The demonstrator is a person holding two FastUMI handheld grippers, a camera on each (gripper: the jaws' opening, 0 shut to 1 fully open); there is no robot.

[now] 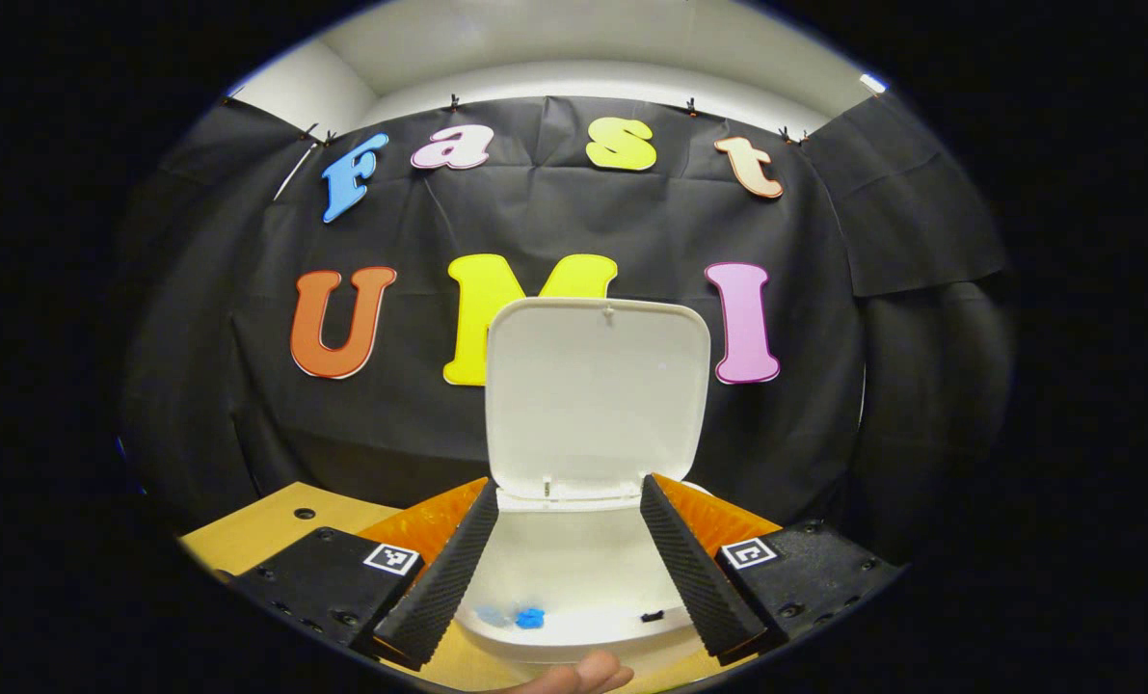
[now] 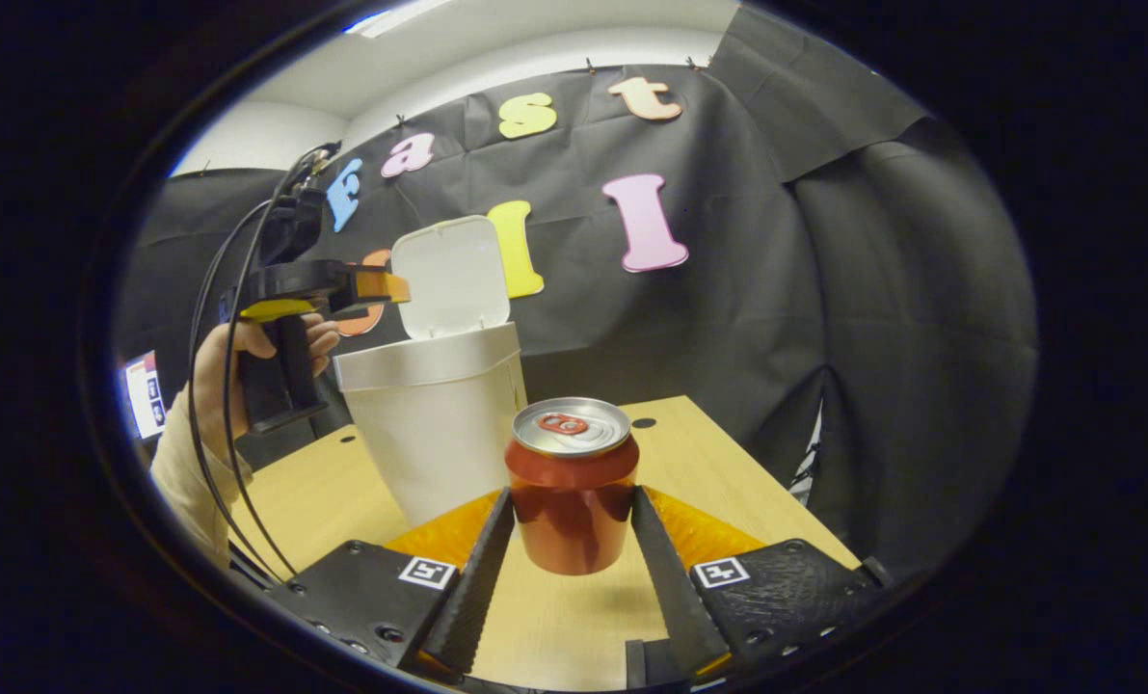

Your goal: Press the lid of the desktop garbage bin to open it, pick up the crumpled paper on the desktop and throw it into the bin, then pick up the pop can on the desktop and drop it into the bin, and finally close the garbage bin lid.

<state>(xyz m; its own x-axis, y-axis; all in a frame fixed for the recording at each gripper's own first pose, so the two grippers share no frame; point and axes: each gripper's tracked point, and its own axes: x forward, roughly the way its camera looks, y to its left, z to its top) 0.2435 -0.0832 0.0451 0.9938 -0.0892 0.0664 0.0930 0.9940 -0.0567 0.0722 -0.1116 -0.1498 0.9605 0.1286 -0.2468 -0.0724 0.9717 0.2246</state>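
In the left gripper view, the left gripper (image 1: pixel 566 569) sits at the bottom centre with its two ribbed, wedge-shaped fingers (image 1: pixel 443 578) spread wide, the jaws released and holding nothing. Between them lies the open mouth of one white plastic garbage bin (image 1: pixel 574 631), smooth and glossy inside, with small blue scraps (image 1: pixel 520 617) low on its inner wall at lower left. Its rounded-square lid (image 1: pixel 598 390) stands upright at frame centre, hinged at the far rim. A fingertip (image 1: pixel 578 675) shows at the bottom edge. A strip of pale wooden bench (image 1: pixel 265 530) shows at lower left.

In the right gripper view, at the left of the frame, a hand (image 2: pixel 217 371) in a light sleeve holds the other gripper (image 2: pixel 313 284) level with the bin's top, just beside the raised lid (image 2: pixel 450 275). The tapered white bin (image 2: pixel 439 424) stands on the light wood bench (image 2: pixel 708 472) left of centre. One red pop can (image 2: pixel 572 487), a smooth metal cylinder with a silver top and red pull tab, stands upright at centre bottom, just in front of the bin. The right gripper (image 2: pixel 574 569) has its ribbed fingers (image 2: pixel 477 578) on either side of the can, the jaws wide and close to its sides; whether they press on it cannot be told.
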